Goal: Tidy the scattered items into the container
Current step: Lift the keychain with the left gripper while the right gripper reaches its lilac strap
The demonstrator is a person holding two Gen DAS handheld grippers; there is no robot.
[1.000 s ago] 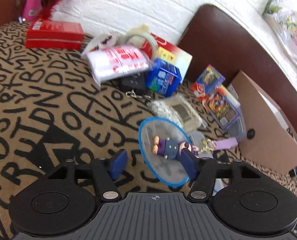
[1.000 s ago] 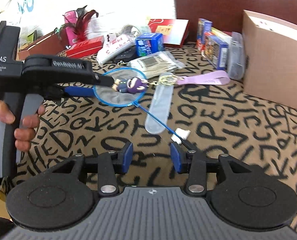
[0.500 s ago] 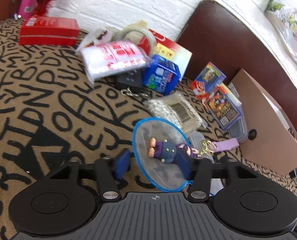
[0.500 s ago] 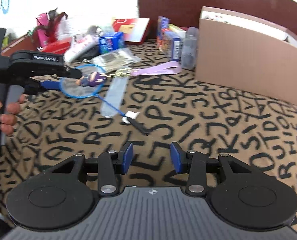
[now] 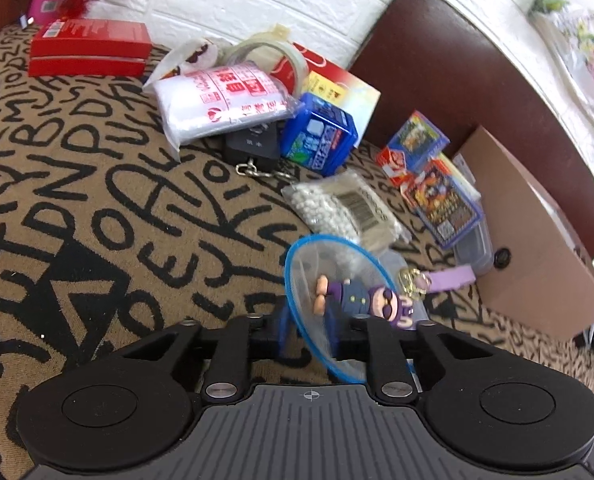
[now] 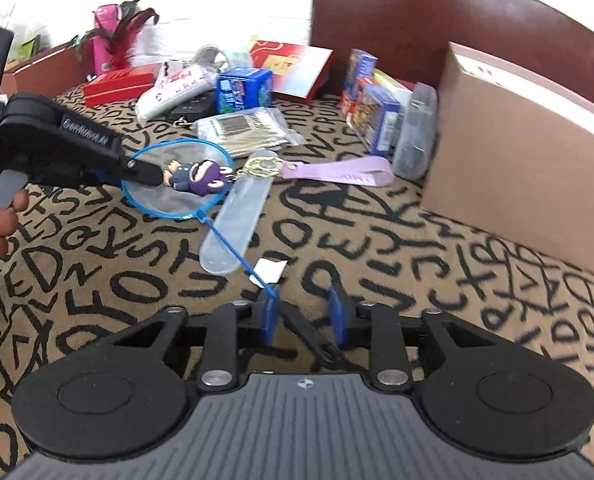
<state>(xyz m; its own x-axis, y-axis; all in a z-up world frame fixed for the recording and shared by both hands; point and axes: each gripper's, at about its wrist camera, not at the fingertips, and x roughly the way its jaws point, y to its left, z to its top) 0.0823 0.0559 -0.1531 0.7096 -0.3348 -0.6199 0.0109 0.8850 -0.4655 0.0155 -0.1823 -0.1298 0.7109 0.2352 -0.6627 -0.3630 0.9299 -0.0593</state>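
Note:
A small blue racket (image 5: 329, 304) lies on the lettered cloth with a purple figure keychain (image 5: 361, 300) on its head; both show in the right wrist view, the racket (image 6: 169, 200) and the keychain (image 6: 197, 174). My left gripper (image 5: 309, 332) has its jaws narrowed around the racket head's edge, seemingly shut on it; it also shows in the right wrist view (image 6: 137, 168). My right gripper (image 6: 303, 320) is open, with the racket's black handle between its fingers. The cardboard box (image 6: 529, 160) stands at the right.
Scattered items lie behind: a white packet (image 5: 225, 100), blue box (image 5: 321, 132), black key fob (image 5: 253, 144), bead bag (image 5: 341, 208), card packs (image 5: 437, 184), red box (image 5: 89, 52), clear case (image 6: 237, 220) and purple strap (image 6: 337, 172). A brown chair back (image 5: 477, 80) stands behind.
My left gripper has moved forward and narrowed its jaws on the racket head. My right gripper has come back to the racket's handle end.

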